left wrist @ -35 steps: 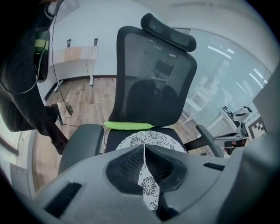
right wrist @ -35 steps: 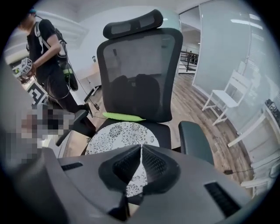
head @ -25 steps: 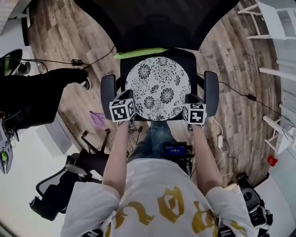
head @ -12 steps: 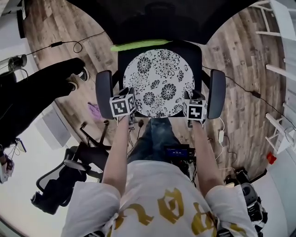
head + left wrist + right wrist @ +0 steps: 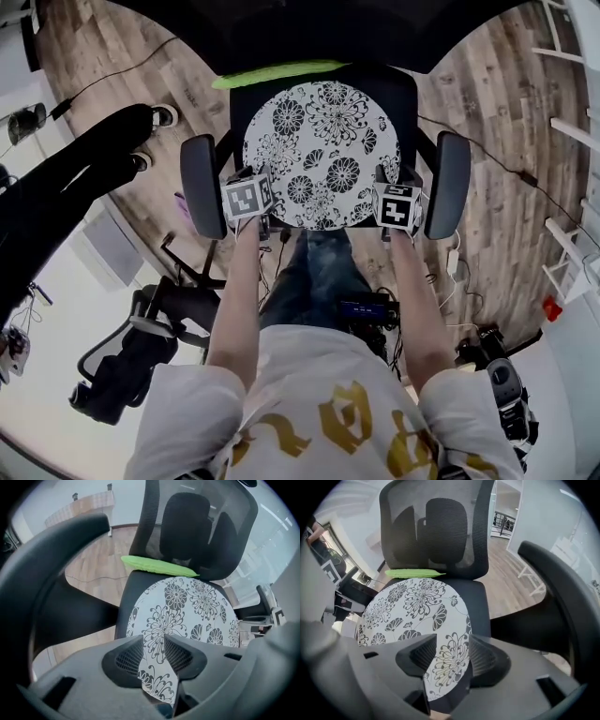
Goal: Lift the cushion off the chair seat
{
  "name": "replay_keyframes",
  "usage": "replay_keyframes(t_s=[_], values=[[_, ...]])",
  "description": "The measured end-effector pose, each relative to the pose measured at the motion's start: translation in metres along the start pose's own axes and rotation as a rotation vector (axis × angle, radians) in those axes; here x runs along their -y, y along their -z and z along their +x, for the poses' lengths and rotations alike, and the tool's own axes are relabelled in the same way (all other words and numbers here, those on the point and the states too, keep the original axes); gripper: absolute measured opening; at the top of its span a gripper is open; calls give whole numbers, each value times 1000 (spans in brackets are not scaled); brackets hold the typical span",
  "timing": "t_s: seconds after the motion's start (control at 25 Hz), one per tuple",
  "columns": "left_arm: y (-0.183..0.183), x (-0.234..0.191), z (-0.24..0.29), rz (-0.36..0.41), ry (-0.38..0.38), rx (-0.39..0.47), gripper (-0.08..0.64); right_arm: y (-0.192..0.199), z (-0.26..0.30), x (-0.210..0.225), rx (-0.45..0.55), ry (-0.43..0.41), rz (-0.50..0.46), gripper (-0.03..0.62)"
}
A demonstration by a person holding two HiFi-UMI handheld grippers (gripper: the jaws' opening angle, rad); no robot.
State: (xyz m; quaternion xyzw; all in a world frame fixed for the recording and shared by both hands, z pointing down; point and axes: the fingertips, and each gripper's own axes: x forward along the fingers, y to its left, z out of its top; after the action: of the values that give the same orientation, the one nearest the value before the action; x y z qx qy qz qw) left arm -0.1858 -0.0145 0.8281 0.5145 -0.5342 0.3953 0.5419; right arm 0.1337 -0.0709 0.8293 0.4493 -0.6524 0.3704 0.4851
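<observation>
Cushion (image 5: pixel 323 155) flat on seat (image 5: pixel 401 91); looks thin, soft, light (may sag). Left tongs (image 5: pixel 153 651) and right tongs (image 5: pixel 452 656) opening, rim between pads, unpinched. Grip near rim, both sides.

Floor (image 5: pixel 497 225): wood planks. Right side: white shelving (image 5: pixel 574 141). Lower left: spare black office chair (image 5: pixel 122 375). Far end: glass partition (image 5: pixel 543 527), pale counter (image 5: pixel 79 506). Lighting: bright, even.
</observation>
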Motion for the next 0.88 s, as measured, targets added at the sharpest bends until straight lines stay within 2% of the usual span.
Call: replay_keyframes(t_s=[0.2, 0.36, 0.6, 0.64, 0.76, 0.8, 0.88], values=[[15, -12, 15, 7, -70, -46, 136, 6, 14, 7, -38, 35, 4, 199], [17, -24, 22, -15, -133, -48, 158, 5, 20, 12, -41, 53, 17, 199], [20, -31, 40, 7, -152, -89, 158, 1, 33, 19, -46, 81, 8, 199], [20, -34, 41, 17, -165, -97, 145, 3, 36, 21, -54, 85, 16, 199], [18, -38, 39, 37, -187, -101, 39, 4, 39, 25, -73, 89, 36, 195], [18, -37, 38, 40, -186, -103, 31, 3, 39, 25, -83, 82, 39, 184], [18, -36, 37, 44, -179, -102, 17, 3, 38, 24, -101, 68, 41, 112]])
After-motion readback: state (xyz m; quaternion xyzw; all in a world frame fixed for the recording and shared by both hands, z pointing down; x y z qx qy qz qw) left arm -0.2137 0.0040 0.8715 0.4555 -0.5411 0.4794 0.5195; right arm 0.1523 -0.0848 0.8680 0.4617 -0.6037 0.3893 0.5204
